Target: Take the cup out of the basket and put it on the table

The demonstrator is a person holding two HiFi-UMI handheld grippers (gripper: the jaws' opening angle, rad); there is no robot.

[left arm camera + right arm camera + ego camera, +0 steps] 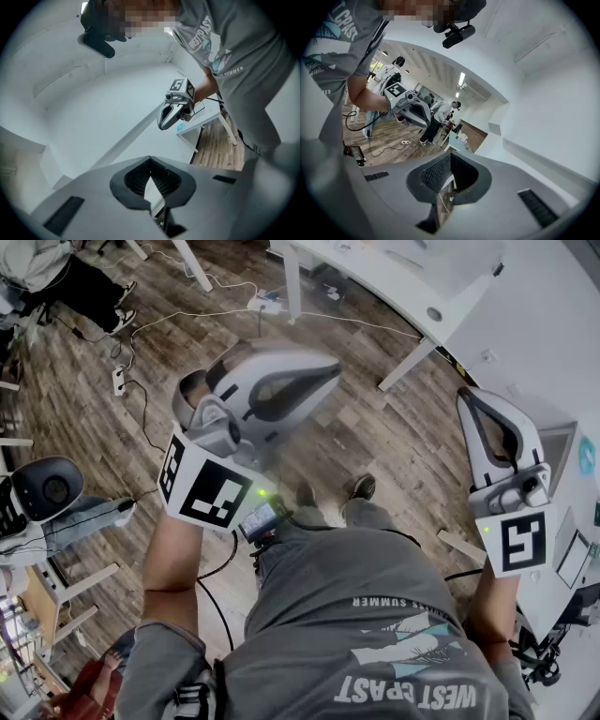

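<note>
Table edge [480, 371] seemingly beside right tongs [469, 404]

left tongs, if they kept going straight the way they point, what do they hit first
Likely the right tongs, hanging almost dead ahead of the left tongs; past them, a white table. Depth is hard to judge.

both forearms are held up in front of the torso. in the head view the left gripper [328, 371] points toward two o'clock, jaws closed together and empty. the right gripper [466, 399] points toward twelve o'clock, jaws likewise pressed together on nothing.
</note>
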